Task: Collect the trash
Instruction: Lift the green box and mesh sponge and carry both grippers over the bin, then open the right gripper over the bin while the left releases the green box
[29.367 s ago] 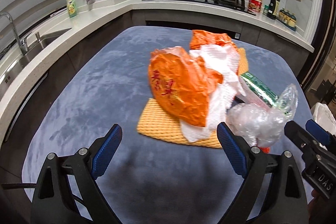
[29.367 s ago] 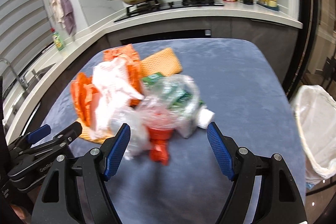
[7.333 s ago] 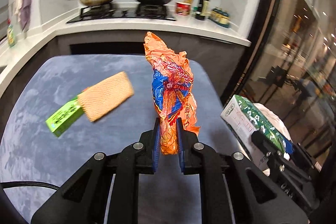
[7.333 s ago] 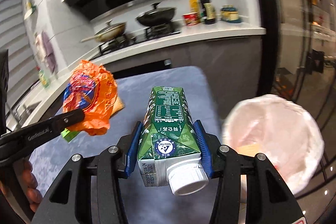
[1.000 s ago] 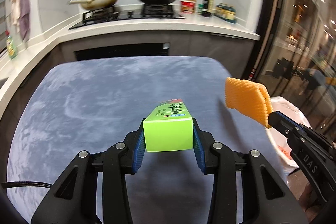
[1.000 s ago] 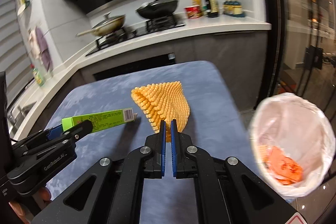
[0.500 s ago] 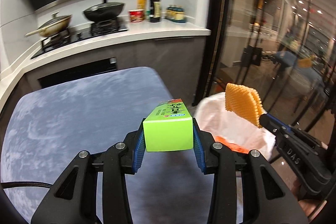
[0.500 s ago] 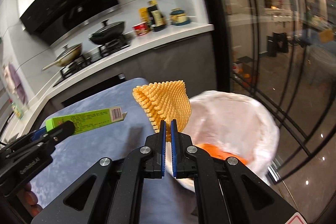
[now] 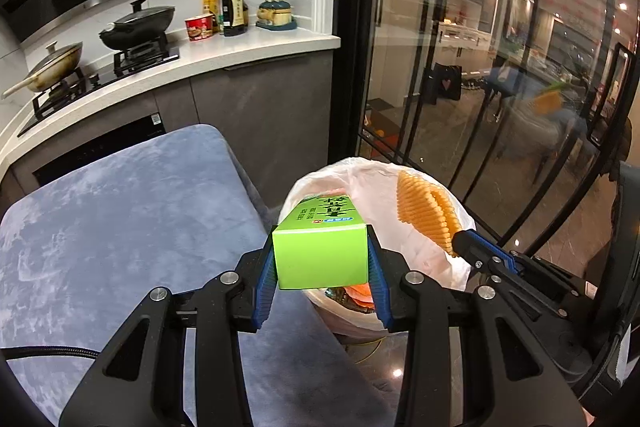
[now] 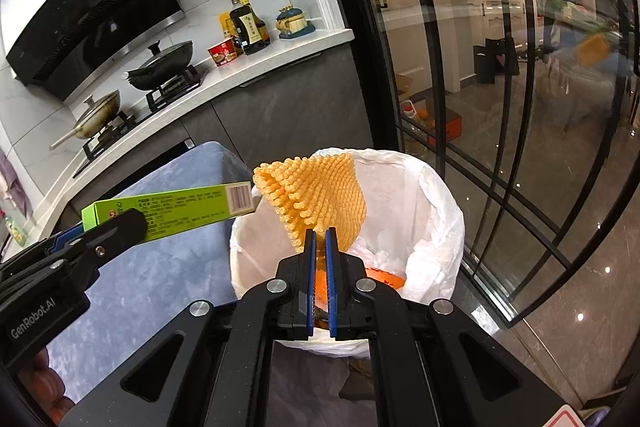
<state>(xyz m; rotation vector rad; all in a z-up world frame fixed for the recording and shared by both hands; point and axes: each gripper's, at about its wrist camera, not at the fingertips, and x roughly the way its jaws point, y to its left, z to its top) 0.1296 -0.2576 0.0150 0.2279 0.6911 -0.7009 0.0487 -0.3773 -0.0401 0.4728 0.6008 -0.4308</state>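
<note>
Lower centre of the right wrist view, the bin (image 10: 436, 211) sits right of the surface (image 10: 168, 267); box (image 10: 180, 209) left of the sponge (image 10: 324, 195), both over its rim.

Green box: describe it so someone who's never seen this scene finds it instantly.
Find the white-lined trash bin beside the blue-grey table. Two grippers reach over it; the left gripper clamps the green box. It is long, lime green and hard-edged, unlike the floppy orange ribbed cloth beside it.

You're looking at one green box (image 9: 320, 247), one orange ribbed mat (image 10: 320, 195), one lined bin (image 10: 436, 203), two pans, two grippers.
</note>
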